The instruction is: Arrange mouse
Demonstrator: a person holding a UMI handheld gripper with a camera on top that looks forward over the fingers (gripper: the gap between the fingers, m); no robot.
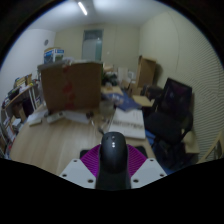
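A dark computer mouse (114,153) sits gripped between the fingers (113,168) — their purple pads (92,158) press against its two sides — and is carried above a wooden bench (55,140) in a cluttered office. A large cardboard box (70,84) stands on the bench at 11 o'clock from the mouse, a black office chair (168,108) at 2 o'clock, loose papers (60,116) between. By appearances the task is midway: the mouse is picked up, while setting it down in its place on the bench is yet to come. The box carries dark markings, too small to read — no brand shows on the mouse.
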